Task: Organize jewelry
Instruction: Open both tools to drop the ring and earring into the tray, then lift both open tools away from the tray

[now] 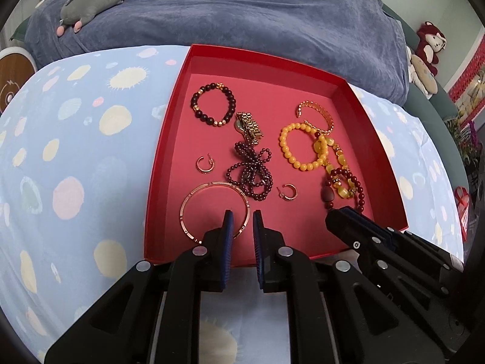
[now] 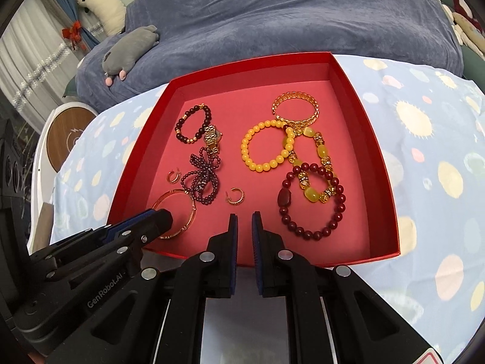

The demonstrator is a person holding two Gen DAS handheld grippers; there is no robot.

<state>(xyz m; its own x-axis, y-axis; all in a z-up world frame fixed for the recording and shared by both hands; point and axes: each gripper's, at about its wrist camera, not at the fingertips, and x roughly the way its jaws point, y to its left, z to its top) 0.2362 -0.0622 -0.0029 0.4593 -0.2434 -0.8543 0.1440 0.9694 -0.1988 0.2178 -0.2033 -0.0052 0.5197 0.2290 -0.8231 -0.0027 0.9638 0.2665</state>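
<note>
Black-fingered, the left gripper [image 1: 242,215] hovers with jaws slightly parted on nothing, its left pad over the rose-gold bangle [image 1: 212,209]. Beside it the right gripper [image 2: 244,217] is likewise narrowly apart and empty, just left of the dark red bead bracelet [image 2: 312,203]. Beyond both, inside the red box [image 1: 376,163], lie hoop earrings, purple beads [image 1: 250,170], yellow bead bracelet [image 1: 298,147] and a gold watch [image 1: 248,126].

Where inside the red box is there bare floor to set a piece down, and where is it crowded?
Bare floor in the red box lies along the far wall behind the dark bead bracelet and gold bangle, and along the near edge ahead of the right gripper. The right side is crowded: yellow bracelet and red bracelet overlap.
</note>
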